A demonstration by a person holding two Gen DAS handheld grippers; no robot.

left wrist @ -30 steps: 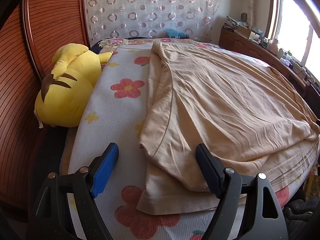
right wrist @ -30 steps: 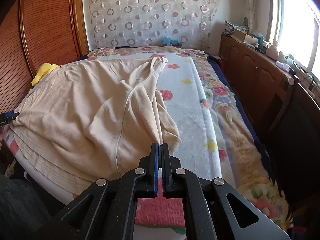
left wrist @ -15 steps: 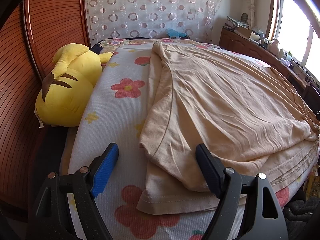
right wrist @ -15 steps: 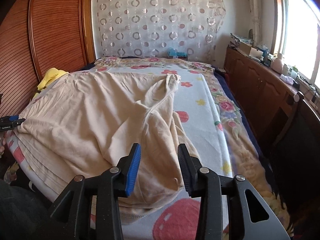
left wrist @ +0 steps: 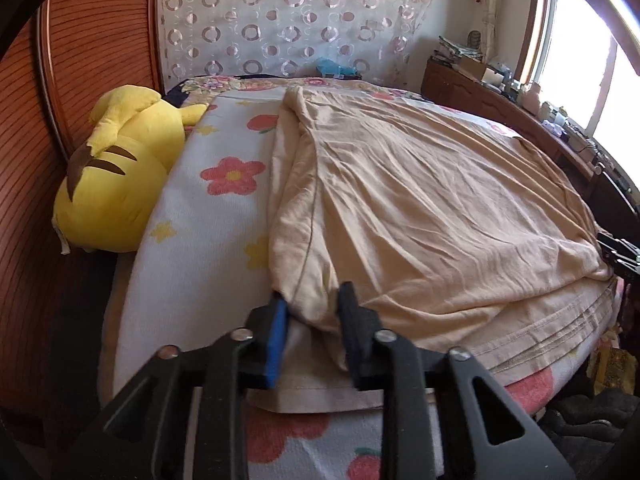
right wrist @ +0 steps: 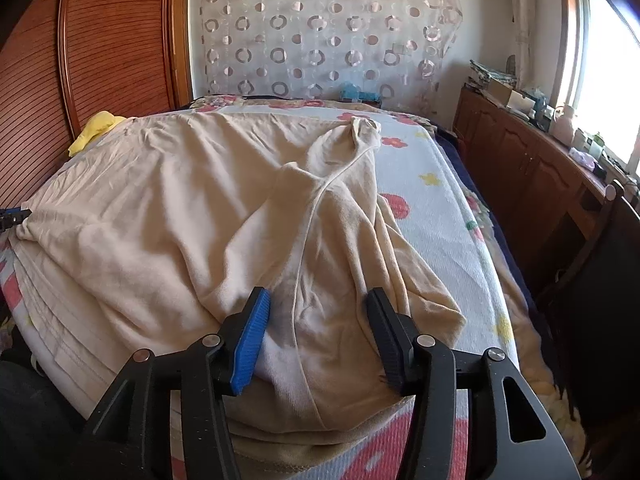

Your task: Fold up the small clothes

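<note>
The wrinkled beige cotton garment (left wrist: 420,208) lies spread on the flower-print bed (left wrist: 208,216). Left tongs (left wrist: 312,316) pinch its near corner, ready to lift; right tongs (right wrist: 318,322) gape wide, straddling a bunched fold.

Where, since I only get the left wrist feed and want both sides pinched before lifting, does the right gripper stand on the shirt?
Observer: The right gripper is open, its fingers astride a raised ridge of the beige shirt near the front edge of the bed; it pinches nothing.
Operator: Is a sleeve lying loose on that side?
Observer: Yes, a sleeve lies folded inward over the shirt's body, its cuff bunched toward the curtain.
Operator: Does my left side look gripped from there?
Observer: The left gripper shows only as a tip at the frame edge, with the shirt's corner gathered against it.
</note>
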